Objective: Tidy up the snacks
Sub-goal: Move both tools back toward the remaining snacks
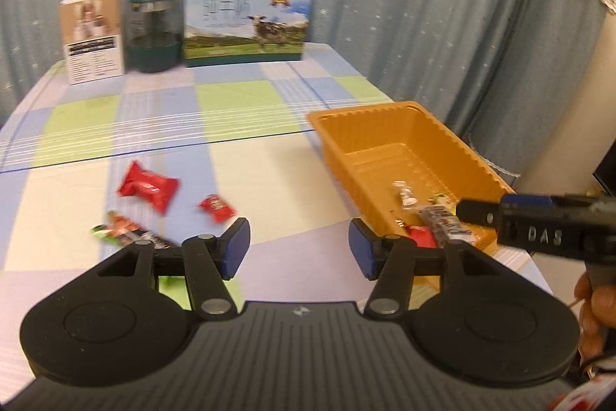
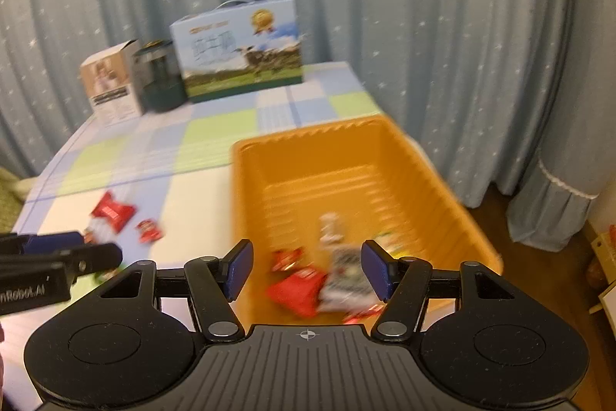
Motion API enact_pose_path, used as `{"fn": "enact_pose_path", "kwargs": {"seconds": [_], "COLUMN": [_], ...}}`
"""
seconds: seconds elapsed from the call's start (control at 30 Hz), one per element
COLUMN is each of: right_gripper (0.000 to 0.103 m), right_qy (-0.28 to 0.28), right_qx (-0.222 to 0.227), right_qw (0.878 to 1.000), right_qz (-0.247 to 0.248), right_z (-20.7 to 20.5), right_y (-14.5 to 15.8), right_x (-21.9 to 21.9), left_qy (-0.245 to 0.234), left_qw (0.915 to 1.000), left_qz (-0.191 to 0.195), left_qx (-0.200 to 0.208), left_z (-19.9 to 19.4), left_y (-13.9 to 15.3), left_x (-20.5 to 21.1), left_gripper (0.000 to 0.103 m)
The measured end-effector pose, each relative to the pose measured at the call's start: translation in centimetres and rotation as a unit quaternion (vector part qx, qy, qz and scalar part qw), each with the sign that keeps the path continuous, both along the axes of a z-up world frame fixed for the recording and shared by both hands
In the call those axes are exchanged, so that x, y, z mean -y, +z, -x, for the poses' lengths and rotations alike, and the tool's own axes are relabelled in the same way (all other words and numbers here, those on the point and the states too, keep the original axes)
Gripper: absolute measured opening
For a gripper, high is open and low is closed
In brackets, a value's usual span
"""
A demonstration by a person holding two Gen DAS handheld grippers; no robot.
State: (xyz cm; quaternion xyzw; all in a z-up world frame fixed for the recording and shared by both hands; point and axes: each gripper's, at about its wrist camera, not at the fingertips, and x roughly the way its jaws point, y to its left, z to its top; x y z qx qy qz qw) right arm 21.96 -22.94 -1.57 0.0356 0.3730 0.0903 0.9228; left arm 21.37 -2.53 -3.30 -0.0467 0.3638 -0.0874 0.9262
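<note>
Left jaws: left gripper (image 1: 299, 247) partly open, empty, over surface (image 1: 269, 180).
Right jaws: right gripper (image 2: 307, 268) partly open, empty, above orange tray (image 2: 246, 218).
Next: reach left, take one loose pkt, pinch flat middle.
Snacks: red packet (image 1: 148, 185), small red packet (image 1: 216, 207) w/ others left of tray; several inside.

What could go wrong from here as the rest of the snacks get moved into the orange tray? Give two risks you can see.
1. The tray sits at the table's right edge; a push from the right gripper above it might slide it off.
2. The green packet lies partly hidden under the open left gripper, close to the red packets, so a grab could miss or catch two.
</note>
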Motion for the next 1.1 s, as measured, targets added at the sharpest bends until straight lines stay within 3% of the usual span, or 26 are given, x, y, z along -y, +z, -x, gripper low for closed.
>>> {"fn": "enact_pose_path", "kwargs": {"seconds": [0.47, 1.1], "right_gripper": [0.062, 0.062], "right_qy": [0.069, 0.127], "right_qx": [-0.013, -0.02], "right_qw": [0.997, 0.991], "right_qz": [0.025, 0.037], "right_z": [4.1, 2.7], "right_y": [0.3, -1.4], "right_x": [-8.8, -14.7], "left_qy": [0.058, 0.105], "left_qw": [0.9982, 0.9941], "left_qz": [-0.017, -0.024], "left_qx": [0.0, -0.016], "left_z": [4.7, 5.2], "left_y": [1.3, 0.2], "left_x": [-7.0, -13.4], "left_gripper": [0.06, 0.065]}}
